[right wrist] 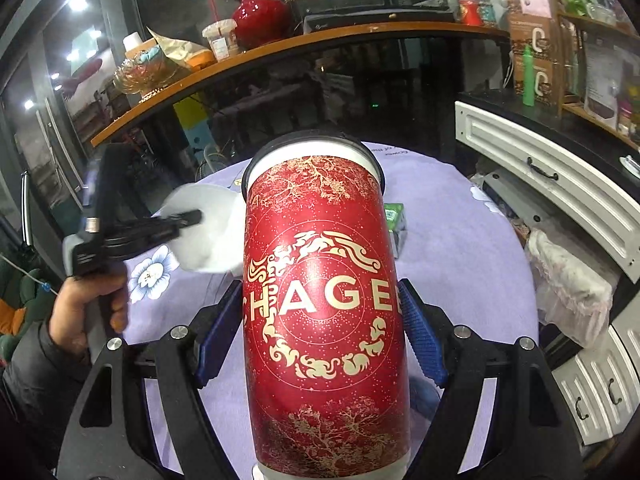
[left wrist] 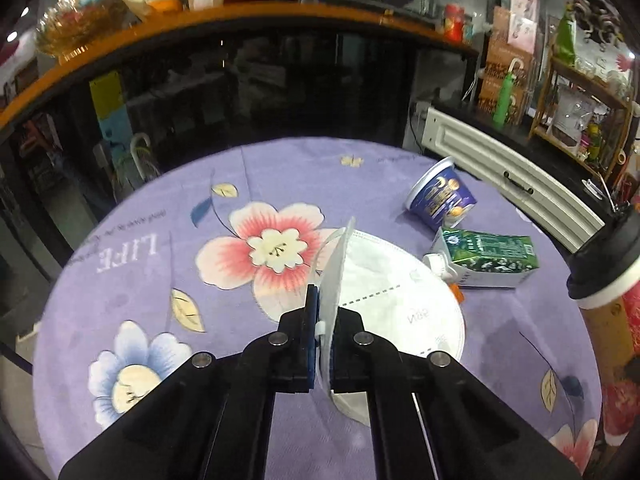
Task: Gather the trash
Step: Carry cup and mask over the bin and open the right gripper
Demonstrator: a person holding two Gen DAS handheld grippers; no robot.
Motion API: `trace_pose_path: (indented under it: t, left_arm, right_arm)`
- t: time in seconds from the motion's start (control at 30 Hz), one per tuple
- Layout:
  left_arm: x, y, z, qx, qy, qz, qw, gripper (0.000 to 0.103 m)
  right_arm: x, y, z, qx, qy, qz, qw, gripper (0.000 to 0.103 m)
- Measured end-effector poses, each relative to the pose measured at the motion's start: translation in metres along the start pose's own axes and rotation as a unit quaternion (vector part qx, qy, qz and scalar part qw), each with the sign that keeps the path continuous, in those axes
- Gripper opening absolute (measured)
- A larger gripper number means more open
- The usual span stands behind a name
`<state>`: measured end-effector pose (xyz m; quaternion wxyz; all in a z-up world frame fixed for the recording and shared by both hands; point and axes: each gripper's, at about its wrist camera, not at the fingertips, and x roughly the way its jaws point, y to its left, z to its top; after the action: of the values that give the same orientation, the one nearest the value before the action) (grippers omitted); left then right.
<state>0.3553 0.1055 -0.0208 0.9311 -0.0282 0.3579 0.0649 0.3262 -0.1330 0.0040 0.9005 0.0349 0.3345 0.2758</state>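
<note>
Dim room, bright ceiling spots, heavy fisheye bend

Small ceiling lights [right wrist: 78, 2] glare at the upper left of the right wrist view, and dark glass [left wrist: 280, 92] under the shelf mirrors the room. The purple cloth [left wrist: 160, 280] is evenly lit with soft shadows. Straight edges bow and corners go black. The mask [right wrist: 204, 228] and the far fingers [right wrist: 188, 218] beside it are blurred; the red cup [right wrist: 324, 300] is sharp.
</note>
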Motion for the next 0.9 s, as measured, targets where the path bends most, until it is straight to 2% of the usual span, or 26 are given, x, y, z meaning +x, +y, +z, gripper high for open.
trace_pose_path:
  t: [0.2, 0.3, 0.4, 0.53, 0.63, 0.7, 0.8, 0.9]
  left_arm:
    - [-0.06, -0.005, -0.021, -0.006, -0.05, -0.049, 0.9975, 0.004]
    - [-0.087, -0.022, -0.038, 0.009, -0.069, -0.066, 0.9954, 0.004]
    - [-0.105, -0.043, -0.052, 0.022, -0.074, -0.097, 0.9923, 0.004]
    - [-0.12, -0.077, -0.069, 0.046, -0.075, -0.135, 0.9869, 0.004]
    - [-0.125, -0.109, -0.083, 0.072, -0.067, -0.171, 0.9803, 0.004]
    - [-0.127, -0.132, -0.093, 0.091, -0.063, -0.192, 0.975, 0.004]
    - [-0.133, -0.164, -0.106, 0.123, -0.058, -0.225, 0.9647, 0.004]
    - [-0.137, -0.19, -0.115, 0.144, -0.062, -0.245, 0.9567, 0.004]
  right_arm:
    - [-0.034, -0.006, -0.028, 0.021, -0.022, -0.007, 0.999, 0.076]
    - [-0.055, -0.012, -0.044, 0.035, -0.036, -0.016, 0.999, 0.076]
    - [-0.076, -0.023, -0.063, 0.054, -0.045, -0.026, 0.997, 0.076]
    - [-0.109, -0.048, -0.094, 0.084, -0.054, -0.066, 0.993, 0.076]
    - [-0.128, -0.07, -0.117, 0.11, -0.053, -0.091, 0.988, 0.076]
    - [-0.139, -0.087, -0.134, 0.126, -0.049, -0.122, 0.983, 0.076]
    - [-0.146, -0.11, -0.16, 0.141, -0.034, -0.157, 0.977, 0.076]
    - [-0.144, -0.128, -0.182, 0.154, -0.013, -0.173, 0.973, 0.076]
